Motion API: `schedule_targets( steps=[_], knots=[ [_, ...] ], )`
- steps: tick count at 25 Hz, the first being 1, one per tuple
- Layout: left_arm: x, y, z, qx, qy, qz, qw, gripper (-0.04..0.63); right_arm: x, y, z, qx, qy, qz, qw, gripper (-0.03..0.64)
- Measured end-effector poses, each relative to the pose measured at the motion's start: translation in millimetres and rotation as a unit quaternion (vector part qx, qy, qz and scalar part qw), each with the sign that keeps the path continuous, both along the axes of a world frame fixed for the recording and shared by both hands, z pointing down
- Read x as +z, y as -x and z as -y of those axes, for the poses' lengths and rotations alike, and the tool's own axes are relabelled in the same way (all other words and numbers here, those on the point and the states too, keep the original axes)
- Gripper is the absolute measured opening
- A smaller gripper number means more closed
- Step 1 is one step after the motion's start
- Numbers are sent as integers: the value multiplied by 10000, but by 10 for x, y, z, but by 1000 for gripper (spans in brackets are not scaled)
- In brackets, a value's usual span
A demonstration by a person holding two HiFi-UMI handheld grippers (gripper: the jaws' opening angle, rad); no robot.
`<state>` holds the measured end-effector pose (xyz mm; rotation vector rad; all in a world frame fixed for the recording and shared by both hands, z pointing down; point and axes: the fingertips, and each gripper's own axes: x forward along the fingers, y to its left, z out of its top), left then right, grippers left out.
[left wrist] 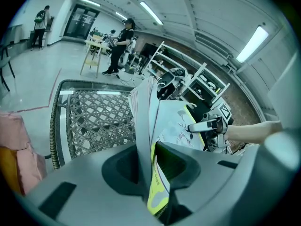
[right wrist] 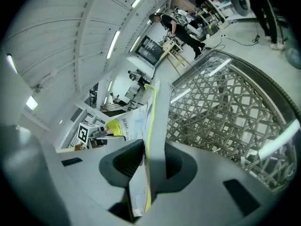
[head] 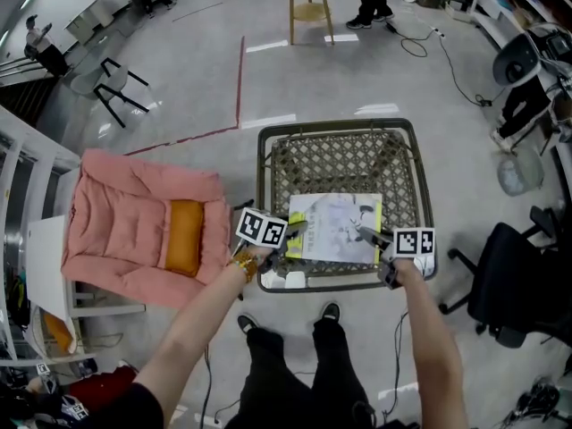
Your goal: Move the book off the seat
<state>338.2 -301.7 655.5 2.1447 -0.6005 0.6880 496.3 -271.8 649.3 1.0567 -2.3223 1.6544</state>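
Head view: the book (head: 335, 227) lies over the front half of the woven seat (head: 344, 155), held at its 2 side edges. The left gripper (head: 290, 232) is clamped on the left edge, its jaws narrowly parted with pages and yellow cover pinched between the pads. The right gripper (head: 371, 237) is likewise closed on the right edge. Whether the book has cleared the weave cannot be told.

Judgement: the step in hand is the lift-off. Raise both sides level and together, since the pages fan loosely and an uneven pull could let them slip. Carry it clear of the metal frame (head: 262, 195) before lowering.
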Motion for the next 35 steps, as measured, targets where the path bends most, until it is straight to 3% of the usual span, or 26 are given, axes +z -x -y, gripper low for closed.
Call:
schedule_targets(
  steps=[35],
  knots=[
    [950,-263,652,-477,469,409,9969,98,950,-279,761,-72,487,-245,9985,100]
  ],
)
